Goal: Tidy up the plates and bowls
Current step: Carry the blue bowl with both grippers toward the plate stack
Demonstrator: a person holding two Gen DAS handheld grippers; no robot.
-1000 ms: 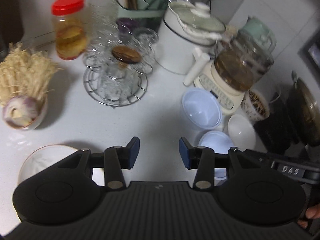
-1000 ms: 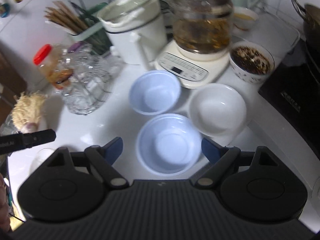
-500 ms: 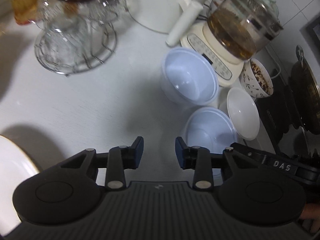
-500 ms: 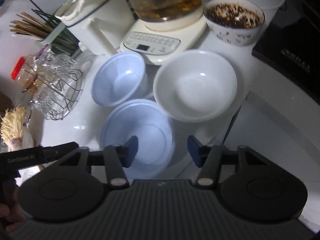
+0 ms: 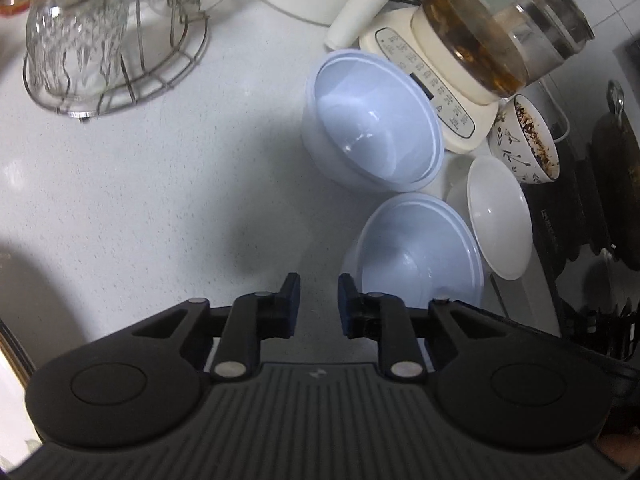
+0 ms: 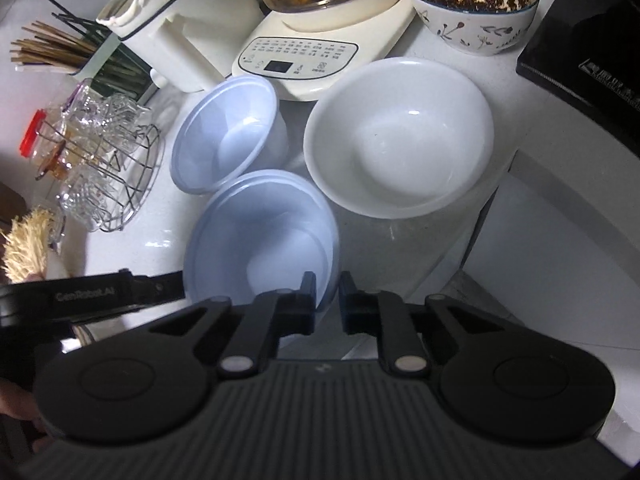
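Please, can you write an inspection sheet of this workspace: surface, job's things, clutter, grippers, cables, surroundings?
Surface: white counter, speckled.
Job's things: near blue bowl, far blue bowl, white bowl, all upright and empty.
Clutter: kettle base, dirty bowl, glass rack, white pot, chopsticks.
Grippers: right gripper narrowly open astride the near blue bowl's rim; left gripper narrowly open, holding nothing.
Cables: white cord behind the dirty bowl.
Surroundings: black stove at right.
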